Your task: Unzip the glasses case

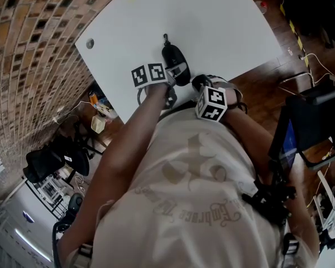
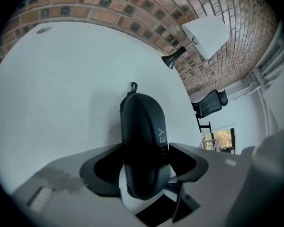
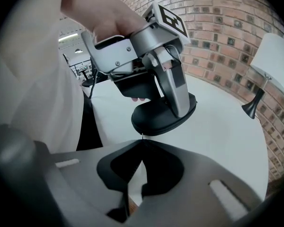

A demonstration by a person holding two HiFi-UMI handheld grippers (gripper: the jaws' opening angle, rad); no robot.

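A black oval glasses case (image 1: 175, 57) lies on the white table (image 1: 212, 21), a small loop (image 2: 133, 85) at its far end. My left gripper (image 1: 177, 73) straddles the near half of the case (image 2: 144, 136), and both pads press its sides. In the right gripper view the left gripper's grey finger (image 3: 176, 91) crosses over the case (image 3: 156, 119). My right gripper (image 3: 142, 140) sits at the case's near end with its tips together; a thin zipper pull (image 3: 142, 136) seems pinched between them. In the head view the right gripper (image 1: 199, 83) is beside the left one.
The table's near edge runs just under both grippers, with the person's white shirt (image 1: 195, 194) right behind. A grommet (image 1: 90, 43) sits at the table's left. A white lamp (image 2: 203, 32) stands past the far edge against a brick wall, and black office chairs (image 1: 50, 161) are on the floor at left.
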